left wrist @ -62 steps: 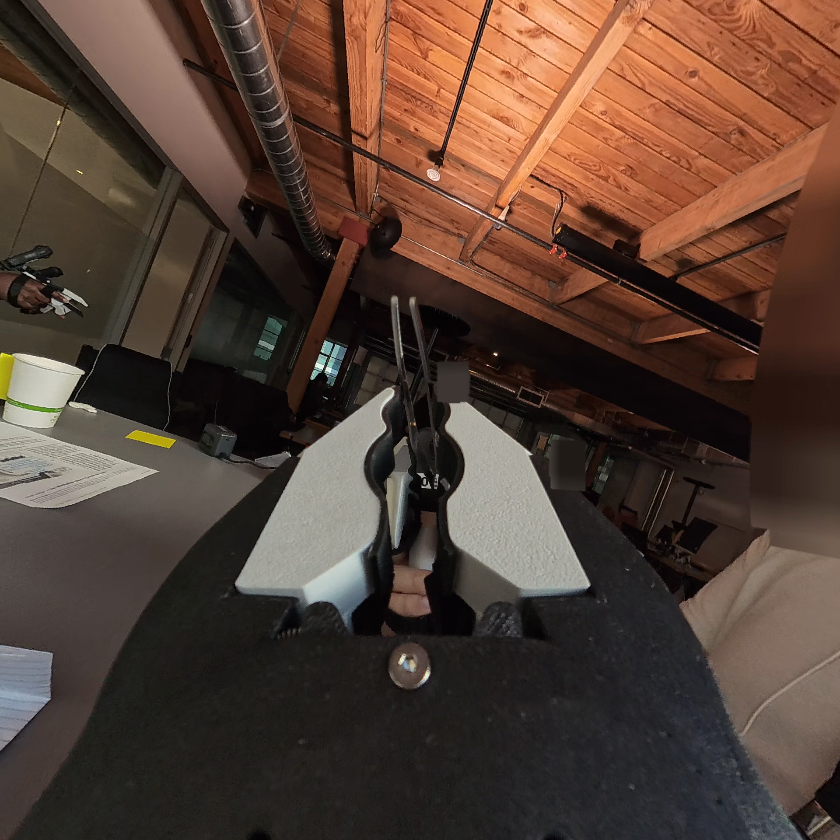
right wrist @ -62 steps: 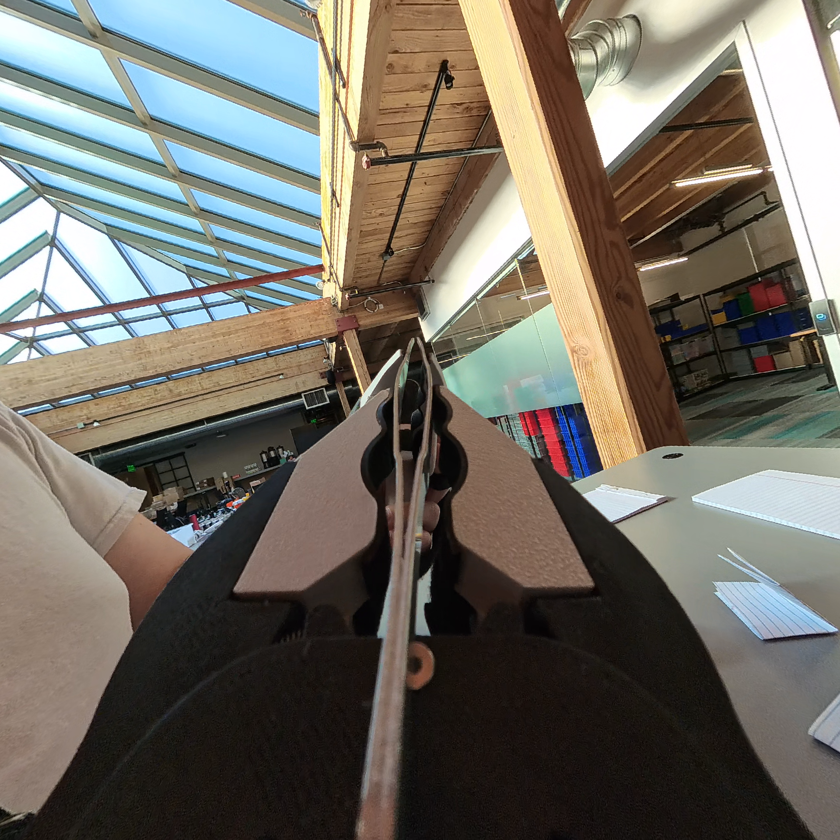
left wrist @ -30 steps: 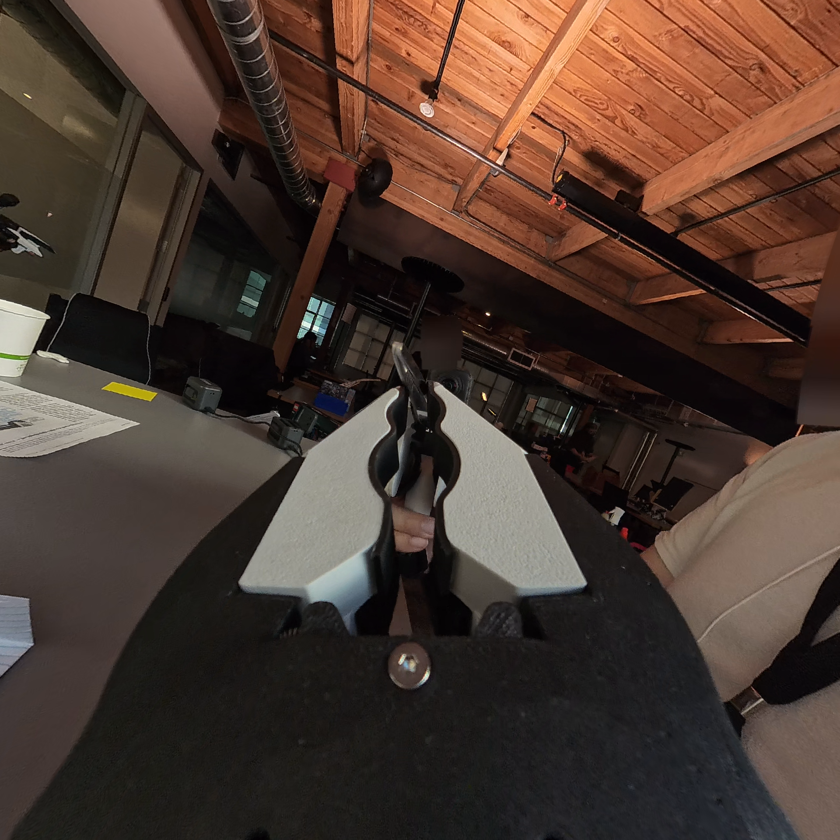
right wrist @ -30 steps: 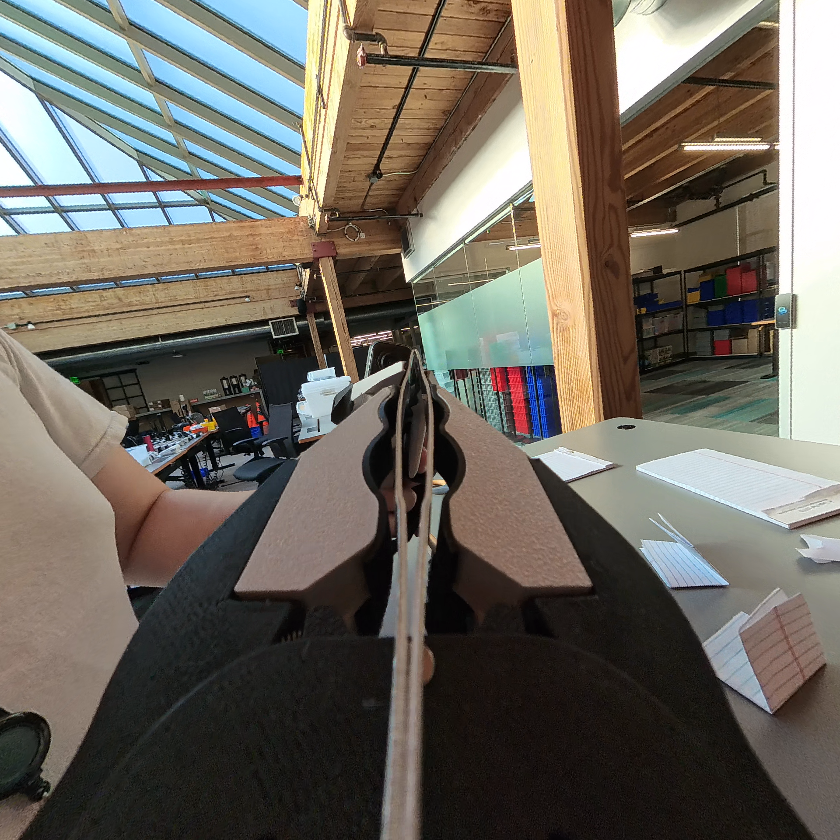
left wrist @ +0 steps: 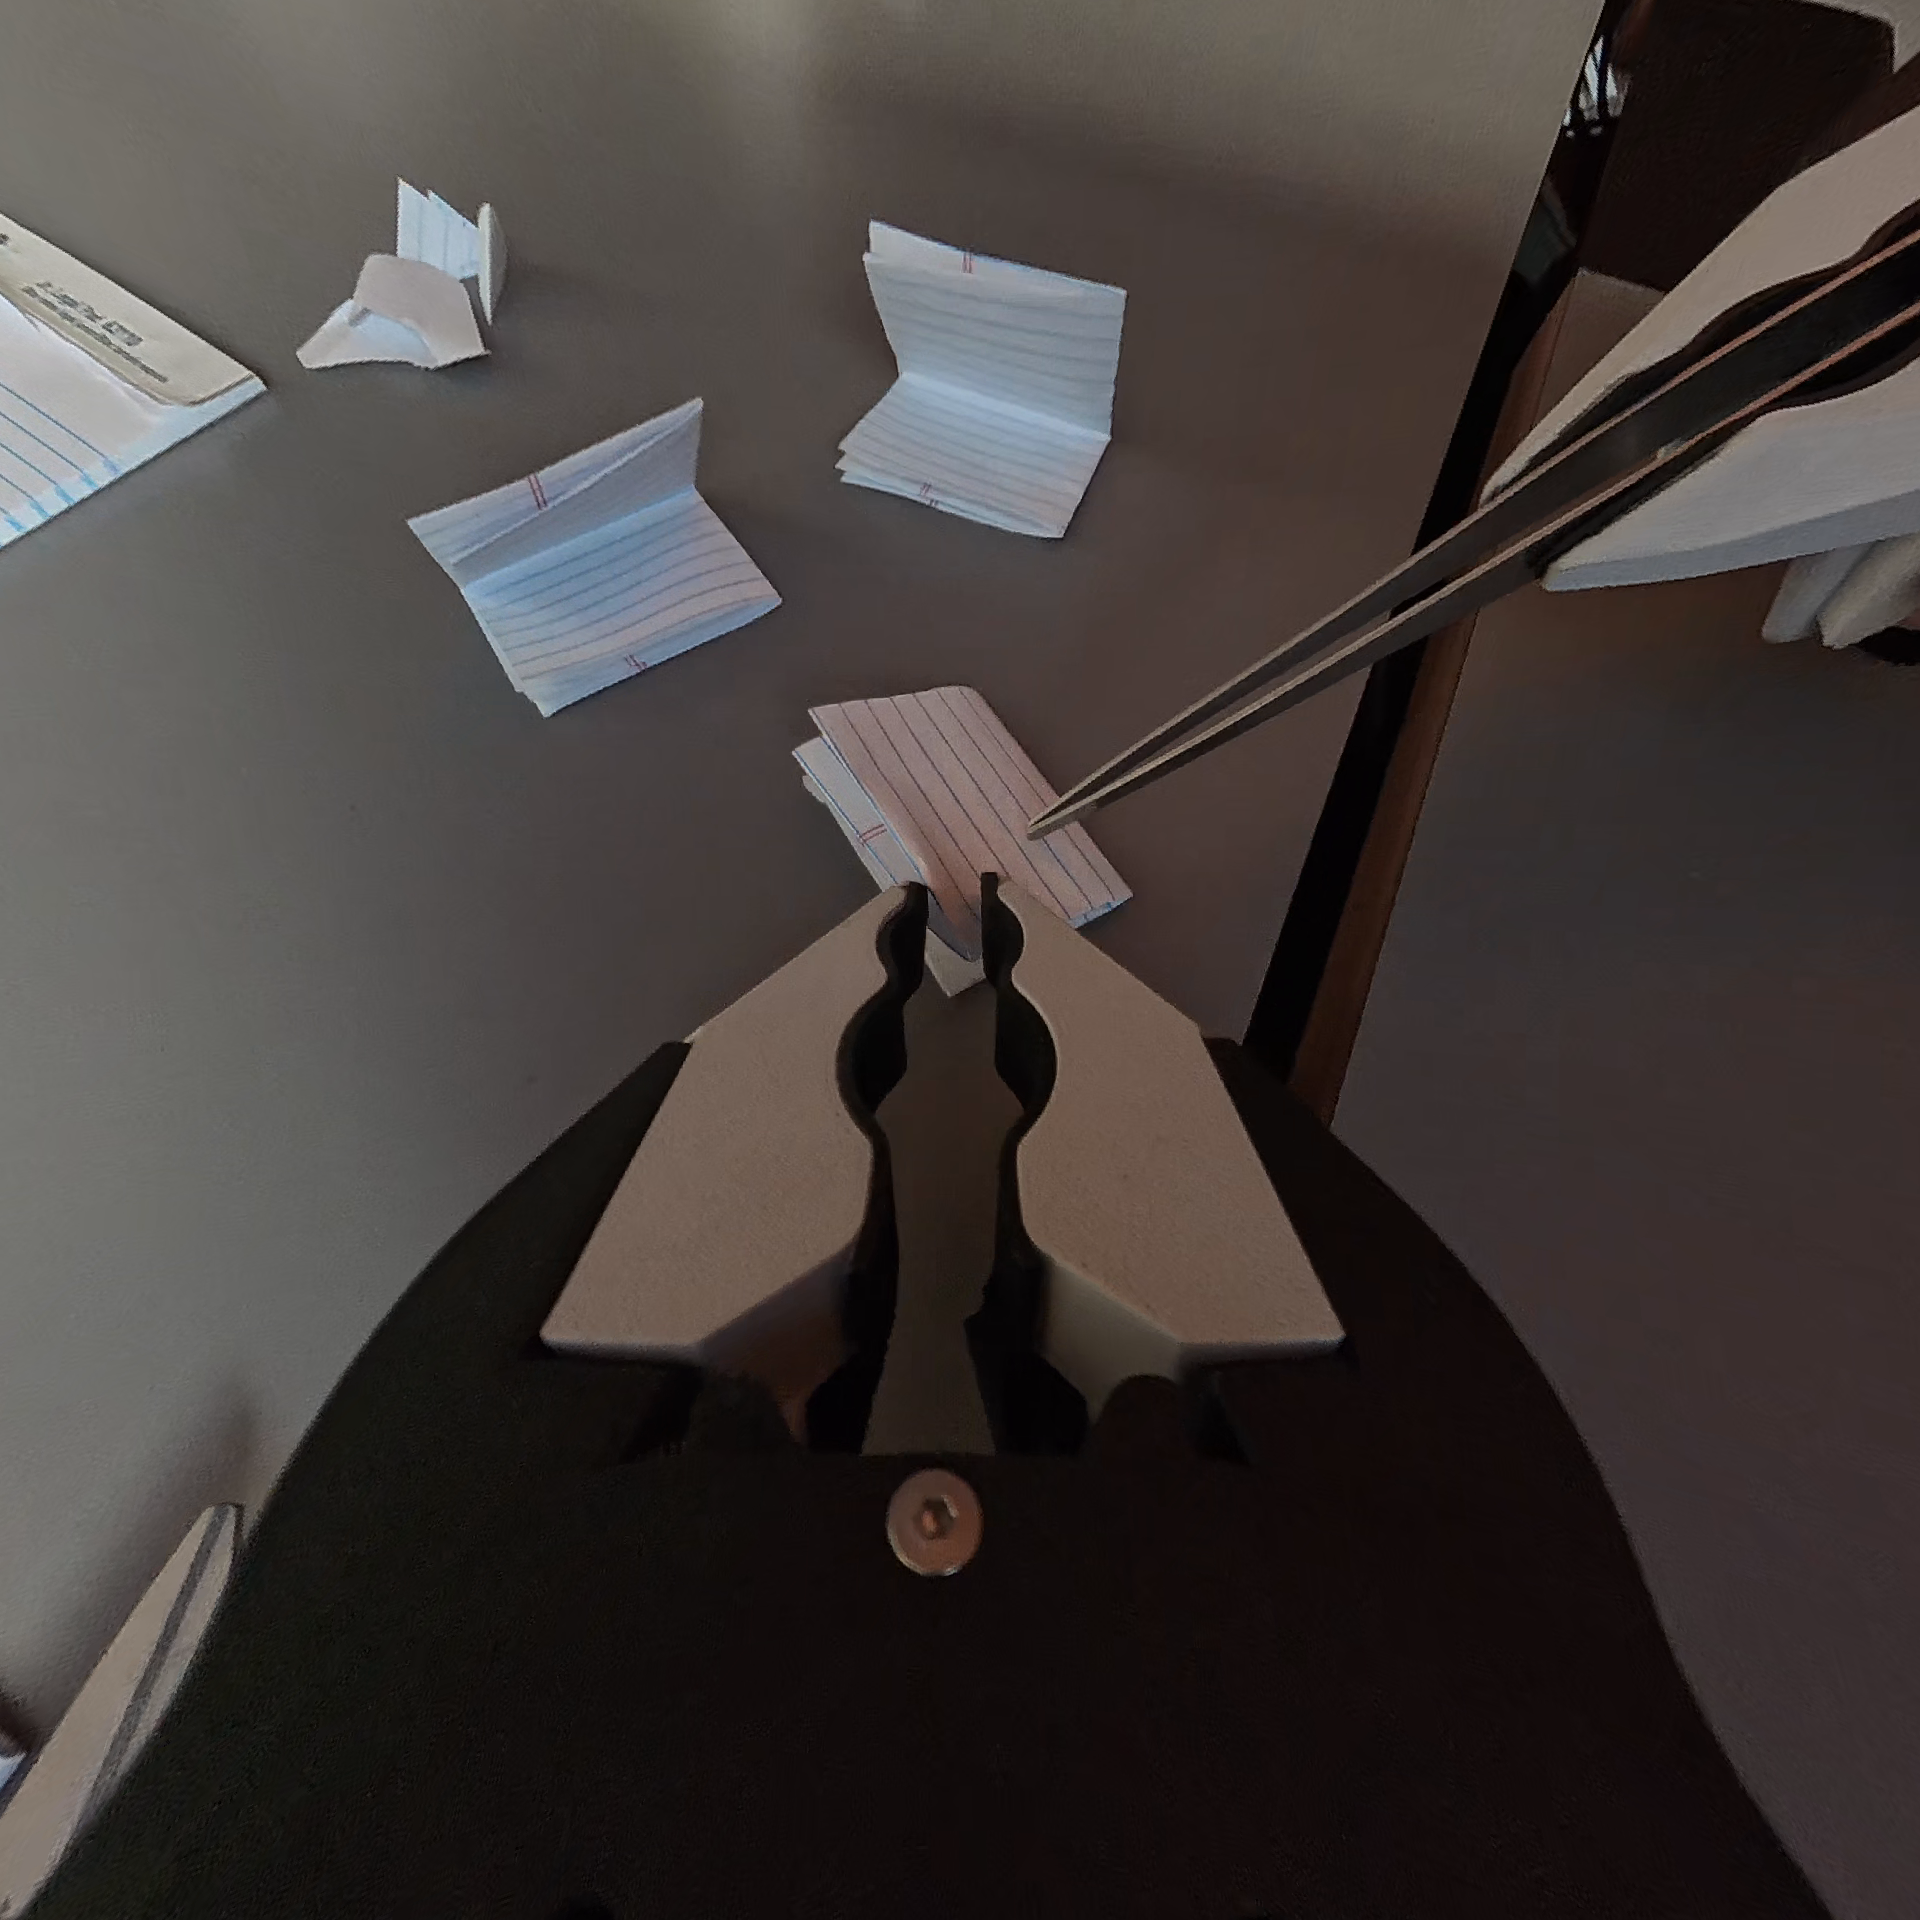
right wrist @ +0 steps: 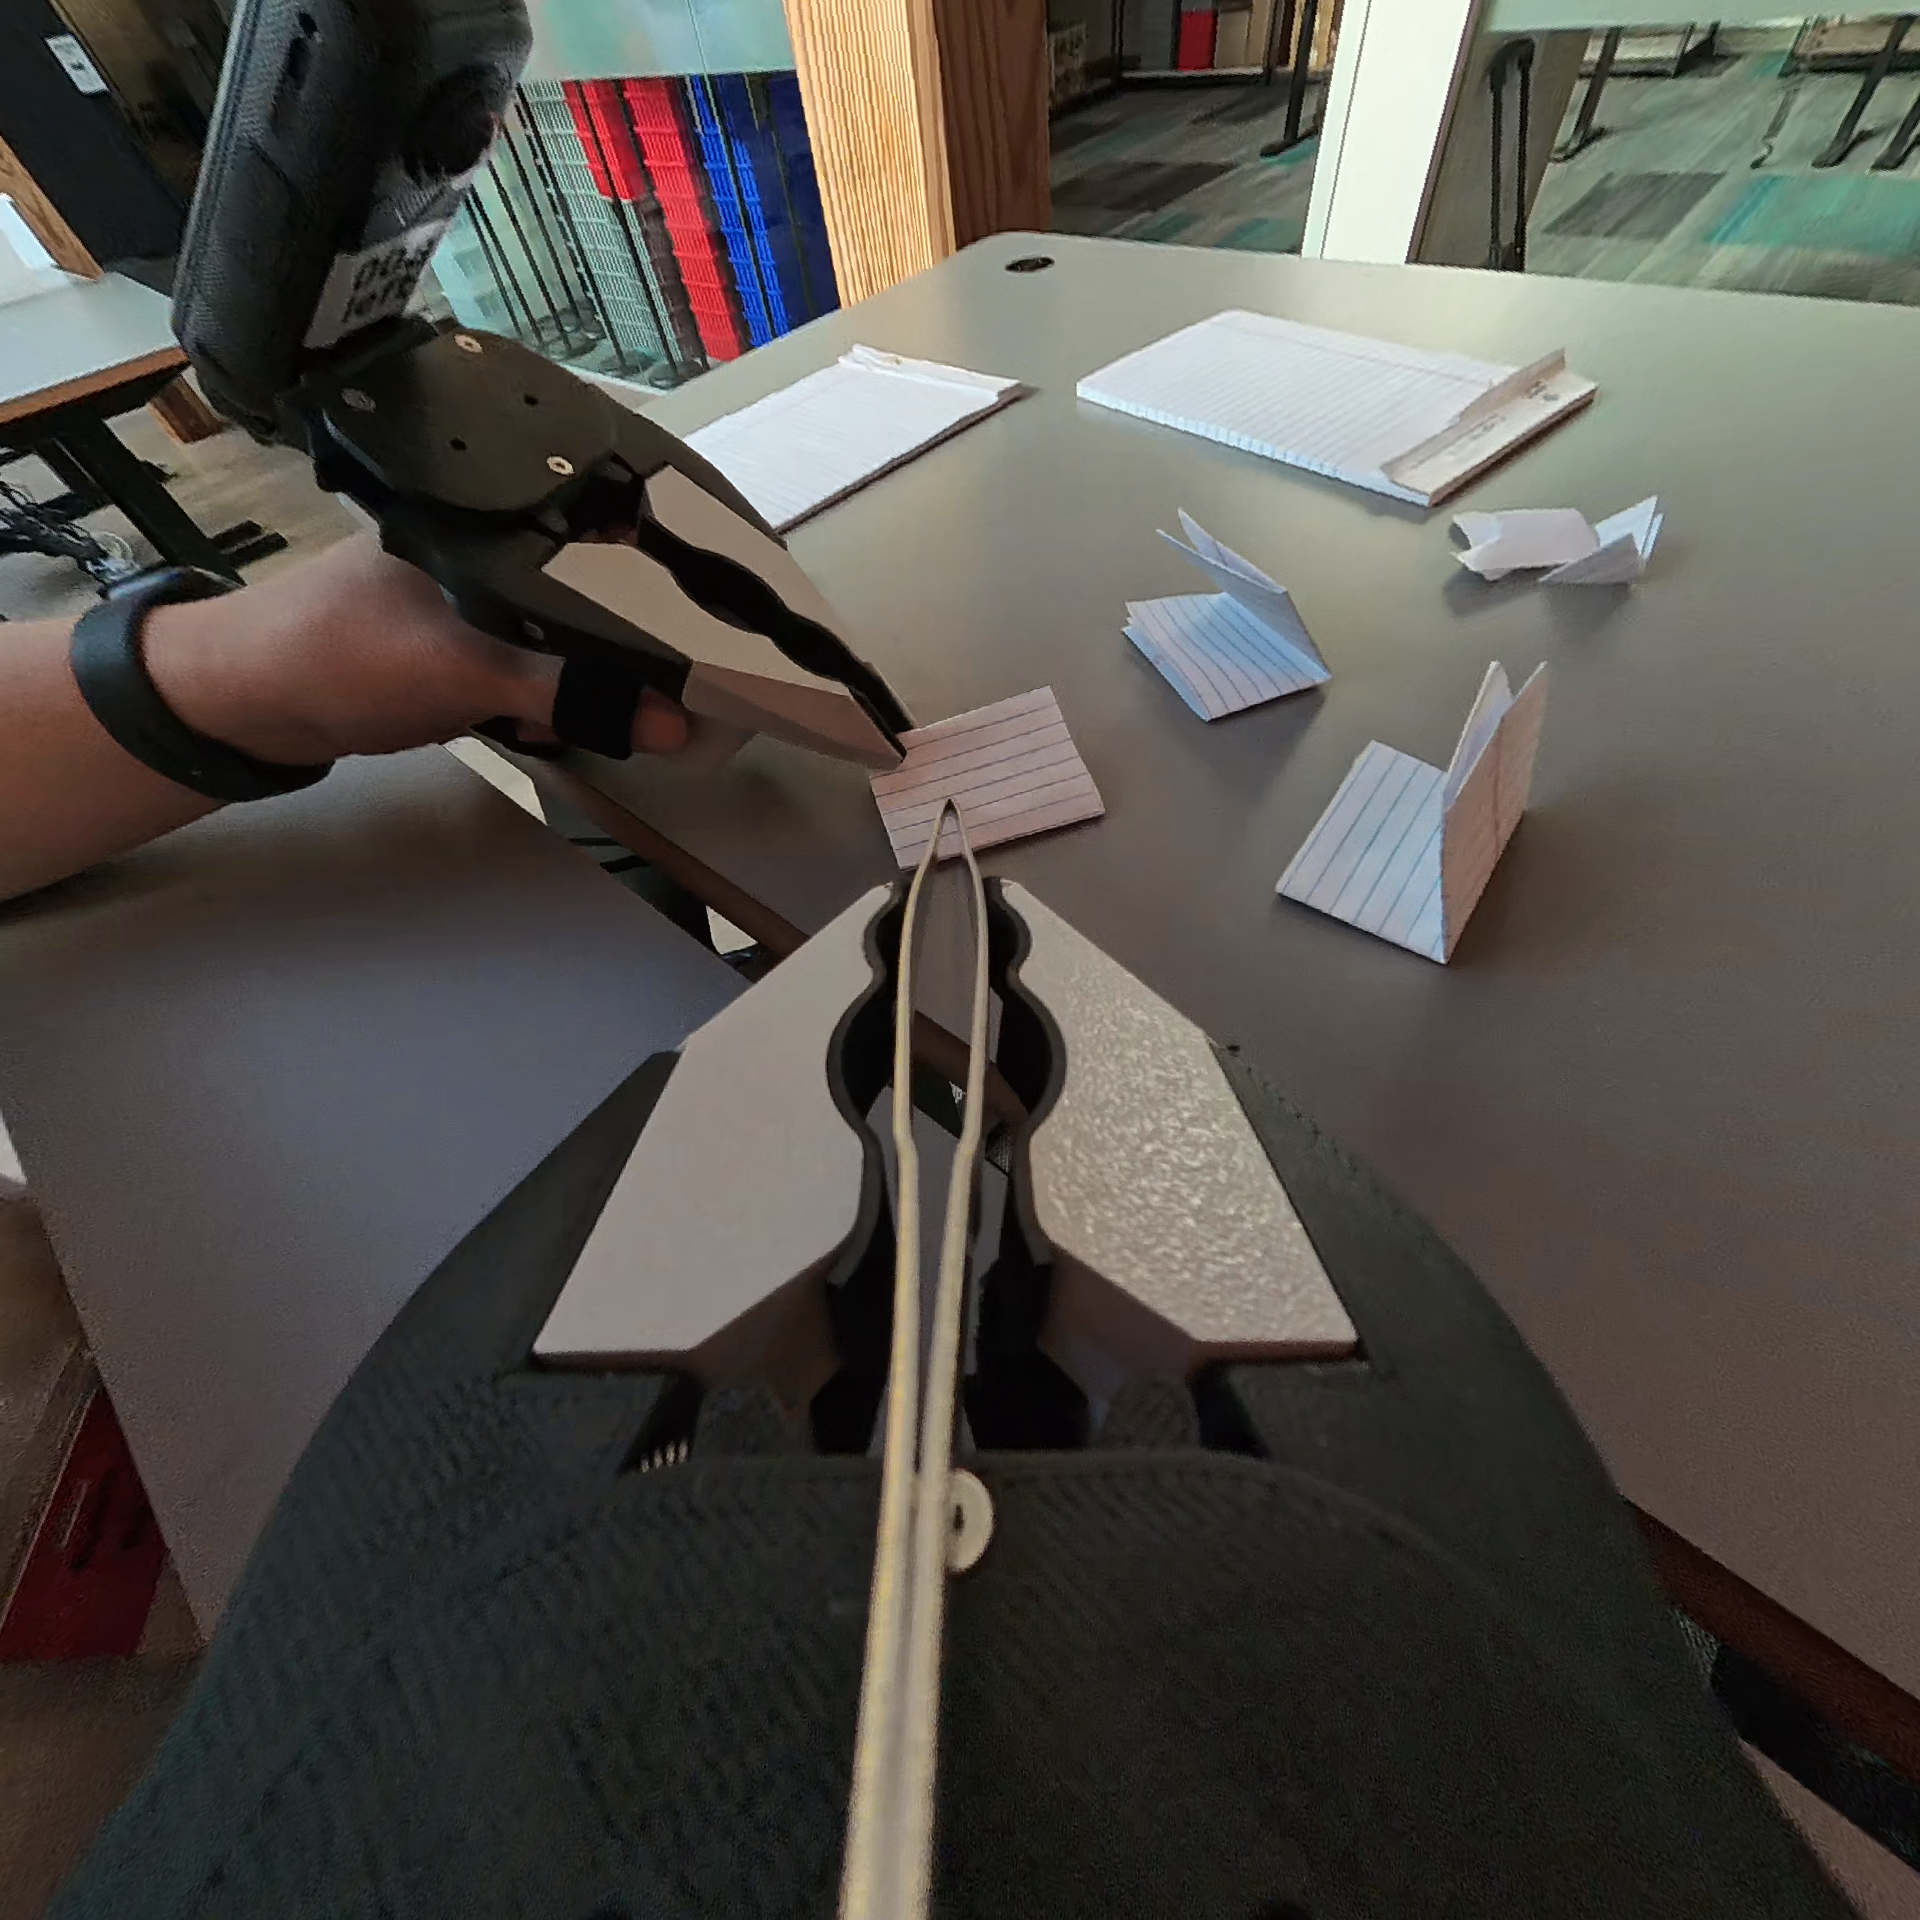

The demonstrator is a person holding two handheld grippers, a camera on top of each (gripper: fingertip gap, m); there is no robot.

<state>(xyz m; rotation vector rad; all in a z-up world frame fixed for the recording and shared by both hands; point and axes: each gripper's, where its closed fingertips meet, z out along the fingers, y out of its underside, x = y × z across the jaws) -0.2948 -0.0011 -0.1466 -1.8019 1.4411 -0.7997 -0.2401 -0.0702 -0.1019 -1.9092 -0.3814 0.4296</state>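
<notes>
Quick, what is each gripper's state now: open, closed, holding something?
Left gripper: tongs slightly open around a corner of the folded white lined paper; no firm grip.
Right gripper: closed on thin metal tweezers; tweezer tips at the same paper.

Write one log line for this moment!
left gripper: open at folded paper corner | right gripper: holds tweezers, tips on paper | table: other folded papers

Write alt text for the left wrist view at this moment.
The left gripper, slightly open, has its tips at the near corner of a folded lined paper on a grey table. Metal tweezers from the right gripper touch the paper's top. Other folded papers lie beyond.
</notes>
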